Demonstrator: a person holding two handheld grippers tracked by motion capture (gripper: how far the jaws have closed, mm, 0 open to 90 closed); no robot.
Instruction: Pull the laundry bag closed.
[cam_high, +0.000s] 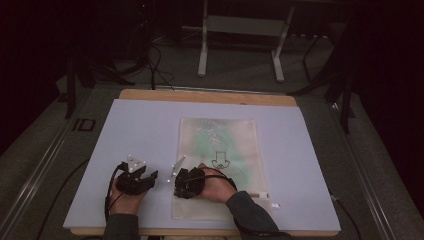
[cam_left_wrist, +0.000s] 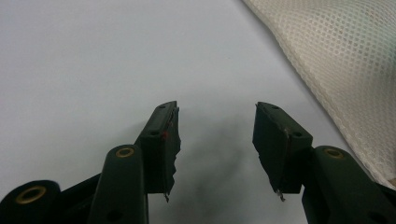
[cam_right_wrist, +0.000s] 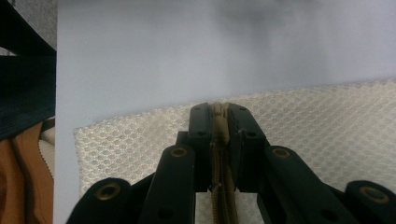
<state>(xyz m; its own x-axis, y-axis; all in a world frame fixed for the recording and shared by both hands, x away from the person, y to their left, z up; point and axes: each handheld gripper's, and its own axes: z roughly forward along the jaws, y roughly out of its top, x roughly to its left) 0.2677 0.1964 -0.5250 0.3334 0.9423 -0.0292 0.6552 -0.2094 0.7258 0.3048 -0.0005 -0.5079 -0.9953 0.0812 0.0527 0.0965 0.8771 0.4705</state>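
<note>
Dark floor and a pale metal stand frame fill the background behind the worktop (cam_high: 150, 130), a wooden board covered by a smooth lavender sheet. On it lies a cream mesh laundry bag (cam_high: 220, 150), flat and rectangular, its long axis running away from the person, with something green and a black printed mark showing through the netting. Its tan zipper (cam_right_wrist: 219, 140) runs along the near end, and the right gripper (cam_high: 187, 182) sits on that end's left corner, jaws pressed together on the zipper's ridge, honeycomb mesh spreading to both sides. The left gripper (cam_high: 137, 180) rests just left of the bag on bare sheet, jaws spread with nothing between them; the bag's edge lies to their right, near but apart. Any pull likely runs along the zipper line, across the bag's short side.
</note>
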